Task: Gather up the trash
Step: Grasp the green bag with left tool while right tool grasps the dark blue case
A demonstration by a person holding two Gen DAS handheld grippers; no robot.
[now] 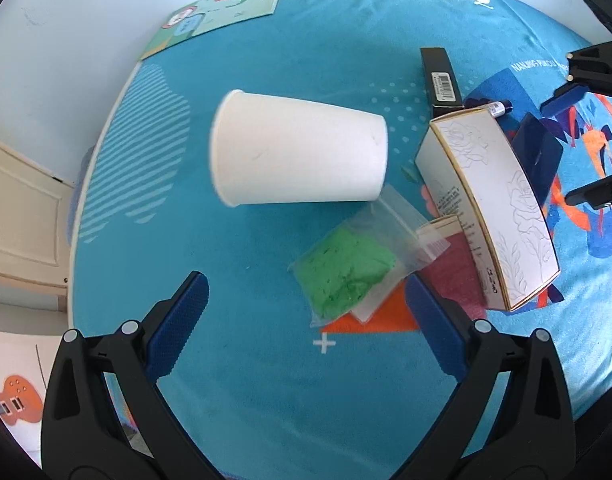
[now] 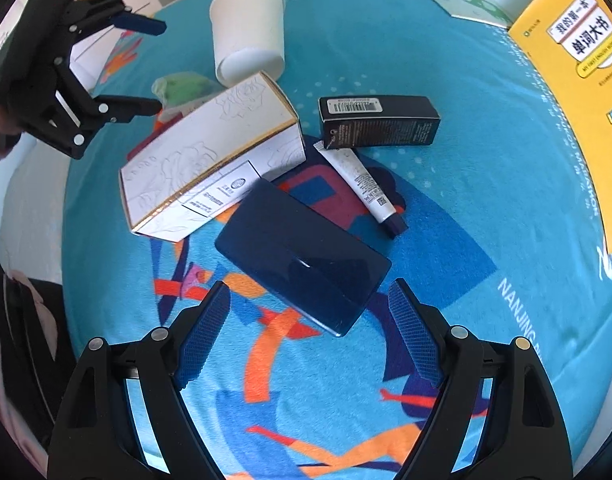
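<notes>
Trash lies mid-worktop point(image 1: 265, 380): a white paper cup point(image 1: 297, 152) on its side, mouth toward the worktop's left edge, a bag of green stuff point(image 1: 346, 276) just beside it. Left tool point(image 1: 306, 312) gapes wide, holding nothing. Right tool point(image 2: 306, 320) also gapes, empty, over a dark blue case point(image 2: 301, 256). The flowered box point(image 2: 209, 156) hides part of the bag.
</notes>
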